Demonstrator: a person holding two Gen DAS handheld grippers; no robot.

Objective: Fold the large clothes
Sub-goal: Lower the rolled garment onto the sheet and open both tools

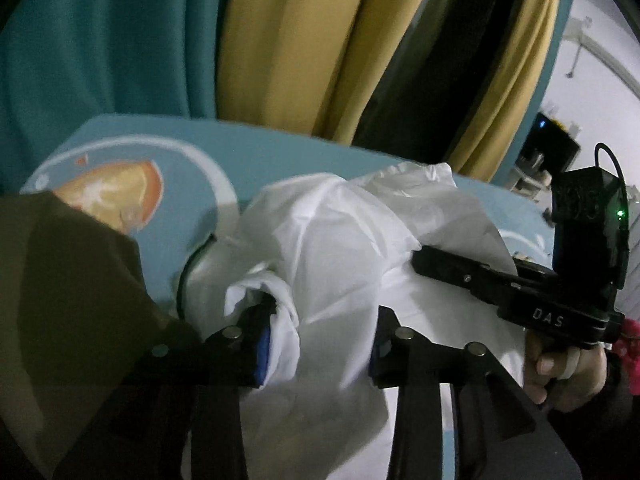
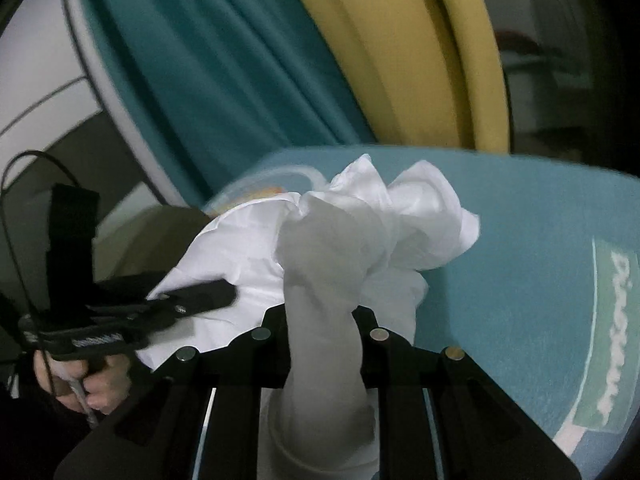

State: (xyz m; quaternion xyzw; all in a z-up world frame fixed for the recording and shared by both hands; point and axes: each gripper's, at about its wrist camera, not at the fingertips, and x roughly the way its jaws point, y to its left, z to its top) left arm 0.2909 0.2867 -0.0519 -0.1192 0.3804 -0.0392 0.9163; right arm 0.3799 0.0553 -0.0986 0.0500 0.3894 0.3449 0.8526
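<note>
The right tool [image 2: 326,344] pinched a bunched fold of the white garment [image 2: 372,216] above the blue printed desk [image 2: 520,240], while the left tool [image 1: 320,344] stood partly parted with cloth draped between its fingers.

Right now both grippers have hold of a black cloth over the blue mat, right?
Not black: the cloth is white, as the right wrist view shows. The right gripper pinches a bunch of it, the left gripper has a fold between its fingers, and the blue mat lies under it.
</note>
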